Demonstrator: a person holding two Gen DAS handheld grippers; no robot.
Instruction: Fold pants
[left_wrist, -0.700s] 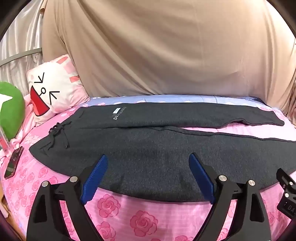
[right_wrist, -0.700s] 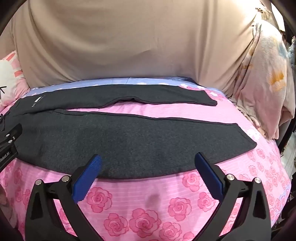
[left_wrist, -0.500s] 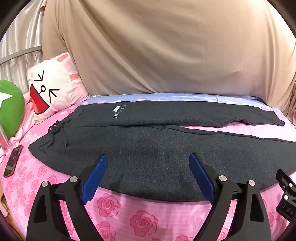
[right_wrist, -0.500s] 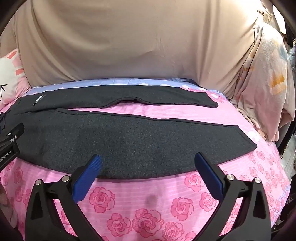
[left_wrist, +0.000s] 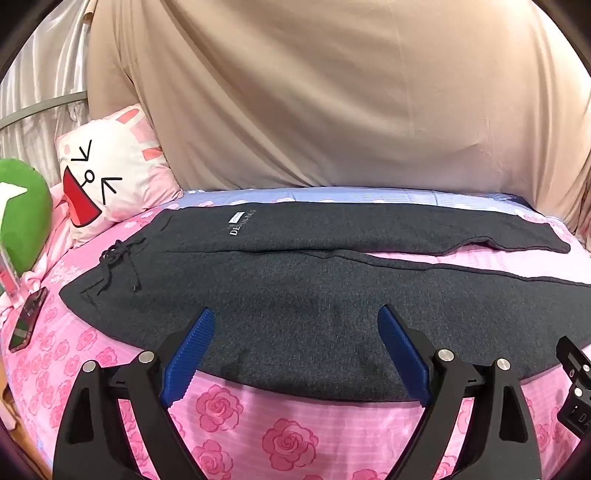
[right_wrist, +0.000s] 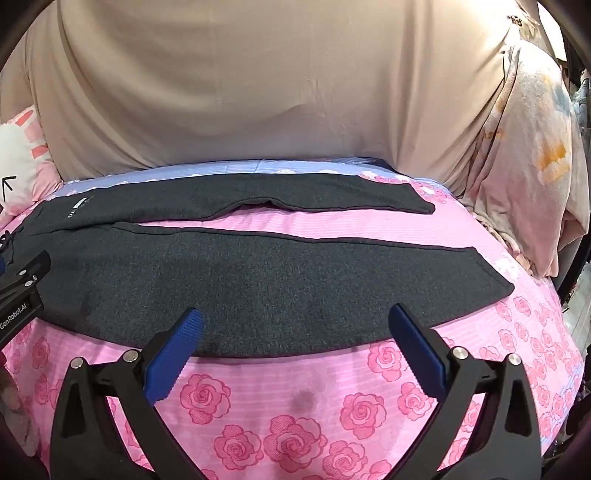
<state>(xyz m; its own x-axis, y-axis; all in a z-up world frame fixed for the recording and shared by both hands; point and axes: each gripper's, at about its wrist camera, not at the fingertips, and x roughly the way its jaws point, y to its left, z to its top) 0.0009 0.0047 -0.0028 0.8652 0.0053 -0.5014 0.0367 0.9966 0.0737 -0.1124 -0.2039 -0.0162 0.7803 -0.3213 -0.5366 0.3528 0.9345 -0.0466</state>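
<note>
Ahead, at twelve o'clock from both claws, the dark grey pants (left_wrist: 295, 295) lie flat and unfolded on the pink rose-print bedsheet (left_wrist: 288, 435), waistband toward nine o'clock and two legs running toward three o'clock. The left gripper (left_wrist: 295, 350) hangs wide and holds nothing, its blue pads (left_wrist: 188, 354) over the near edge of the pants at the hip. The right gripper (right_wrist: 295, 350) is spread just as wide and grips nothing, over the near leg's edge. One pair of pants, two claws, one beige curtain (right_wrist: 258, 92) behind. Only the left view shows the drawstring (left_wrist: 118, 258), the one cartoon-face pillow (left_wrist: 110, 184) in full, a green cushion (left_wrist: 22, 214) and a phone (left_wrist: 27, 319); only the right view shows both leg hems (right_wrist: 495, 275) and a floral quilt (right_wrist: 532, 166) at two o'clock.
</note>
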